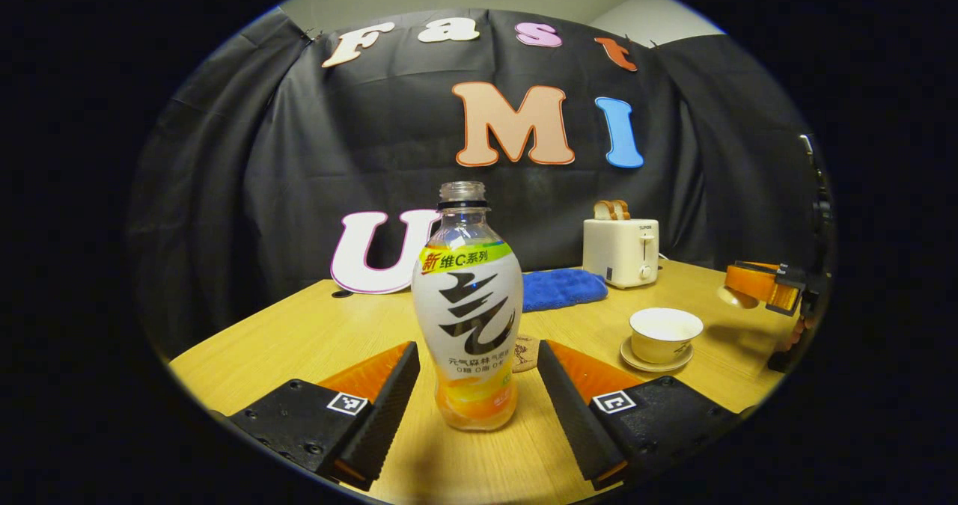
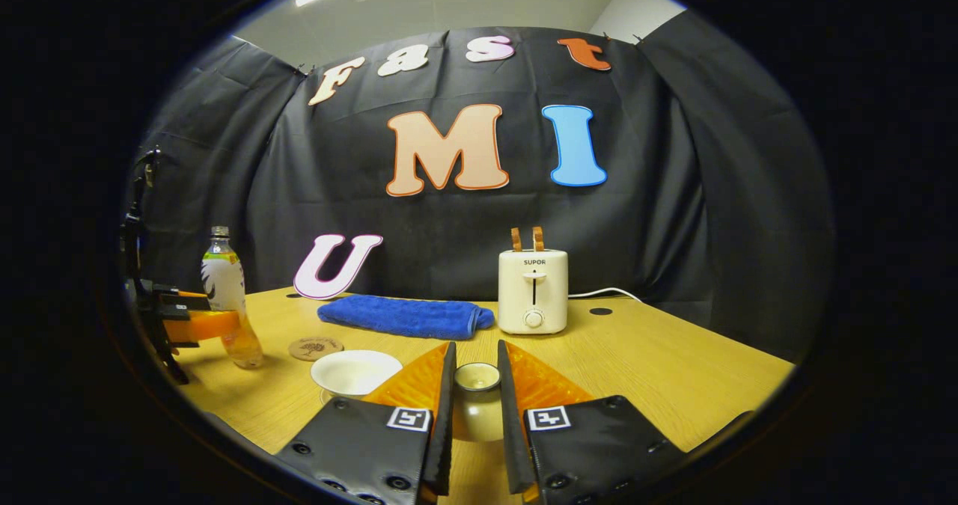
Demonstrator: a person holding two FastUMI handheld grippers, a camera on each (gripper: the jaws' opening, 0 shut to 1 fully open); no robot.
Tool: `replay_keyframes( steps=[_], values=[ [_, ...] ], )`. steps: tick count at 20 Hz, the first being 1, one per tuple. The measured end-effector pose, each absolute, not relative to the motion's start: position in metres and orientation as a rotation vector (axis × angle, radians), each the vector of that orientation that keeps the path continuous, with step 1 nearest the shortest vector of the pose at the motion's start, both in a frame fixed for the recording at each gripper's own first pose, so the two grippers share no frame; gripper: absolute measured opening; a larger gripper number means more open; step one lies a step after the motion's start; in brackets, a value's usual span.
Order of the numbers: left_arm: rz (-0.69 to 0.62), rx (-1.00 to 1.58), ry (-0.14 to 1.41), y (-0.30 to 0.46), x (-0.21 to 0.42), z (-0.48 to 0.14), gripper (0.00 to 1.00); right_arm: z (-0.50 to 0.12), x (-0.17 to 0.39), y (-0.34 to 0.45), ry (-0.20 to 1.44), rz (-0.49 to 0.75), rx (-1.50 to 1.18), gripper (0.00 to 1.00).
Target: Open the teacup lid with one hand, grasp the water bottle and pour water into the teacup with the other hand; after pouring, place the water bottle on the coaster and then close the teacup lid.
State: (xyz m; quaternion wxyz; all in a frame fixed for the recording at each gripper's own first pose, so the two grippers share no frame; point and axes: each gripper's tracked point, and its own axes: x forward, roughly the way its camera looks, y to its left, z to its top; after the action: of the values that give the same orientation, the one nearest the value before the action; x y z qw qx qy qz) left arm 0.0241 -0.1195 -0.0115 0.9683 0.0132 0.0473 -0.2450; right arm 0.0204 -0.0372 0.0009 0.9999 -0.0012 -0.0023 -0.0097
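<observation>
The clear water bottle (image 1: 468,318), uncapped with a white label and orange drink at its base, stands upright on the table. My left gripper (image 1: 477,348) is open, one finger on each side of the bottle with gaps to it. Just behind the bottle lies the round brown coaster (image 1: 526,353). The white teacup (image 1: 664,333) sits uncovered on its saucer to the right. My right gripper (image 2: 477,355) is shut on the teacup lid (image 2: 477,389), to the right of the teacup (image 2: 355,372). In the right gripper view, the bottle (image 2: 224,303) and left gripper (image 2: 187,318) are at far left.
A cream toaster (image 2: 533,292) with bread slices stands at the back of the wooden table (image 2: 673,370). A folded blue cloth (image 2: 404,316) lies left of it. The coaster (image 2: 314,348) lies between the bottle and the teacup. The right gripper (image 1: 771,284) hangs at the table's right edge.
</observation>
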Motion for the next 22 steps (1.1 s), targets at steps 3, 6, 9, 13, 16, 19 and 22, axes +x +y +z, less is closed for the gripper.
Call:
replay_keyframes(
  steps=[3,6,9,13,16,19,22],
  values=[
    [-0.497,0.027,0.11,-0.129,0.036,-0.014,0.93,0.001,0.019,-0.042,-0.004,-0.021,-0.003,0.33],
    [-0.496,0.034,0.12,-0.135,0.046,-0.017,0.92,0.001,0.017,-0.044,-0.004,-0.011,-0.003,0.33],
    [-0.461,0.029,0.105,-0.133,0.056,-0.014,0.89,0.002,0.016,-0.048,-0.005,-0.015,-0.003,0.33],
    [-0.453,0.034,0.123,-0.136,0.057,-0.019,0.69,0.002,0.014,-0.052,-0.003,-0.018,-0.003,0.33],
    [-0.446,0.066,0.132,-0.138,0.057,-0.021,0.64,0.002,0.014,-0.052,-0.004,-0.016,-0.003,0.33],
    [-0.426,0.172,0.142,-0.139,0.055,-0.02,0.61,0.002,0.015,-0.056,-0.001,-0.019,-0.002,0.32],
    [-0.43,0.343,0.091,-0.15,0.053,-0.003,0.6,0.001,0.015,-0.061,-0.002,-0.028,-0.003,0.33]
  ],
)
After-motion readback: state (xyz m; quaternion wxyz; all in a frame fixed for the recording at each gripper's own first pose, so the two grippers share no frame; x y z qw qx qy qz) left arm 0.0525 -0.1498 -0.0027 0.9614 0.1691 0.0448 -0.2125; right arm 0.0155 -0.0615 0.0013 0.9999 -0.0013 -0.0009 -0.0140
